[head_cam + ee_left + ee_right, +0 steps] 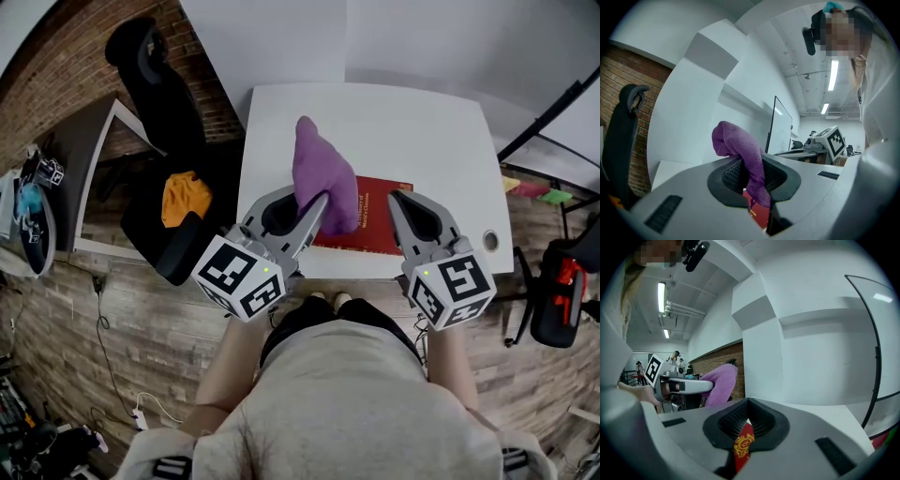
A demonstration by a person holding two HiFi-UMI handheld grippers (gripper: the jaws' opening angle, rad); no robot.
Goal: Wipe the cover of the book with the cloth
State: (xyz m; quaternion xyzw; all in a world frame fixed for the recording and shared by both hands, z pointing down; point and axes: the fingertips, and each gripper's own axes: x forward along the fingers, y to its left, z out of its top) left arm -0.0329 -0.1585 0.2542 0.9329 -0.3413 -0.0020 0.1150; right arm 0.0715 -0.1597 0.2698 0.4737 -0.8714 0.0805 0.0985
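Note:
A red book (377,228) lies at the near edge of the white table (394,131). My left gripper (314,211) is shut on a purple cloth (323,178), which stands up in a bunch above the jaws and hangs onto the book's left part. In the left gripper view the cloth (740,145) is pinched between the jaws of my left gripper (754,180), with the book (757,211) below. My right gripper (398,202) is shut over the book's right edge; in its own view the right gripper (747,420) shows the book's gold crest (744,446) through the slit between its jaws.
A black office chair (155,84) stands left of the table, with an orange cloth (185,197) on a dark seat beside it. A brick wall runs along the left. Another black chair with red parts (562,291) stands at the right.

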